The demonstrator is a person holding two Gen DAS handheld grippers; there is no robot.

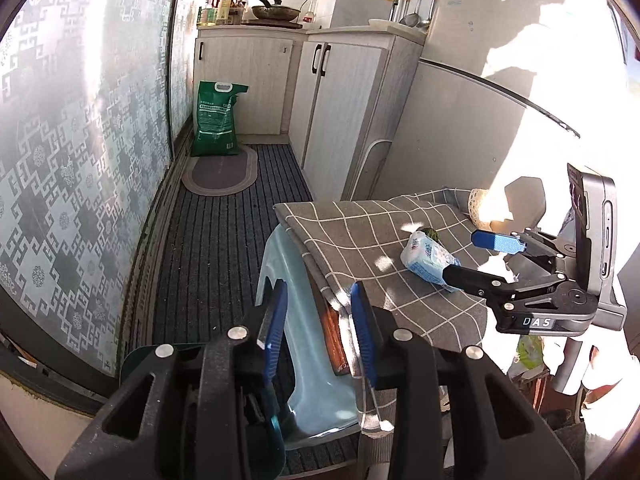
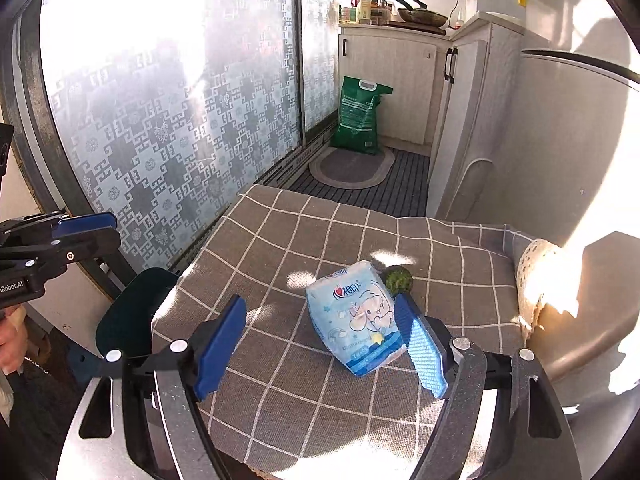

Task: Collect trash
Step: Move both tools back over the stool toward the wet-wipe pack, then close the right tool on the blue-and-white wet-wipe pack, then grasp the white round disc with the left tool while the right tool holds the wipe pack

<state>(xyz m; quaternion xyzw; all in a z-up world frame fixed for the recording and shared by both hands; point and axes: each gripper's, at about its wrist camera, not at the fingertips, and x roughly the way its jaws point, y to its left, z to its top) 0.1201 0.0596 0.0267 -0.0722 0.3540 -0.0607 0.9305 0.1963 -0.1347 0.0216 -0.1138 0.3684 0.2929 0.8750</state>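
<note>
Covering the stool, the checked cloth carries a tissue pack at centre, with a small green ball touching it at 1 o'clock. The right gripper stands released, the pack nearer its right pad; shifting toward 3 o'clock should centre it before clenching. The left gripper hangs released, holding nothing, at the cloth's edge.
</note>
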